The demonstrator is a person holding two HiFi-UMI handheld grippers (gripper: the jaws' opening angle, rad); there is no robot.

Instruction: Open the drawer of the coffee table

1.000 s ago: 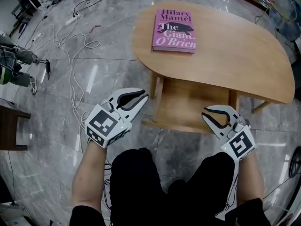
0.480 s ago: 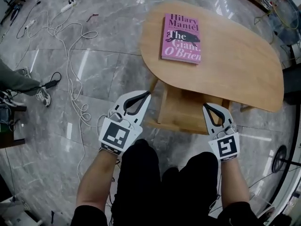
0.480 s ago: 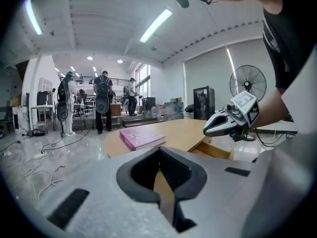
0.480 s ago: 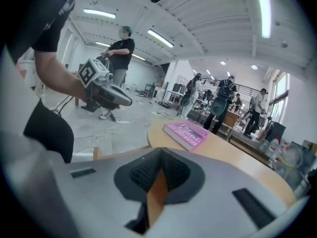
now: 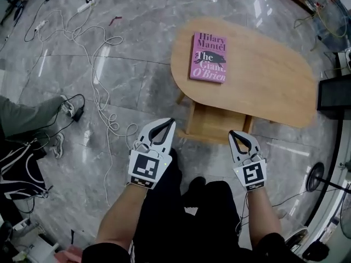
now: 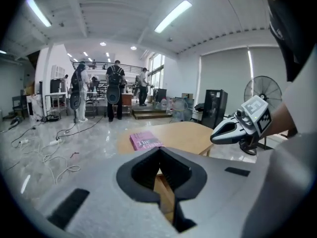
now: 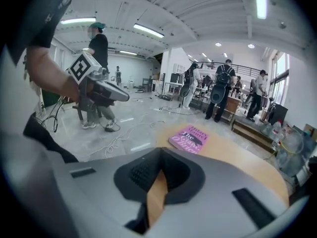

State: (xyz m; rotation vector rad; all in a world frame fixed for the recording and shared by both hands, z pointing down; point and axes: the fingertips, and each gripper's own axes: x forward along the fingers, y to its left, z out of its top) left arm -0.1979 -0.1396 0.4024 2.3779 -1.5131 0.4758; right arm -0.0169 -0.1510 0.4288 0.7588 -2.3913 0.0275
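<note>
The oval wooden coffee table [image 5: 263,81] carries a pink book [image 5: 209,57]. Its drawer [image 5: 215,126] juts out from under the near edge, pulled open toward me. My left gripper [image 5: 171,121] is shut and empty, hanging in the air just left of the drawer front. My right gripper [image 5: 232,133] is shut and empty too, over the drawer's right corner. Neither touches the drawer. In the left gripper view the shut gripper [image 6: 159,149] points at the table [image 6: 190,137] and book [image 6: 145,141]. In the right gripper view the shut gripper [image 7: 160,150] faces the book [image 7: 189,137].
White cables [image 5: 93,53] trail over the marble floor to the left. A seated person's leg and shoe [image 5: 33,114] are at far left. A fan base [image 5: 316,177] and a black box [image 5: 334,95] stand to the right. My legs [image 5: 181,212] are below the grippers.
Both grippers have risen and drawn back from the drawer front, and their jaws went from slightly apart to shut. The head view has lifted, so the table looks smaller and farther.
</note>
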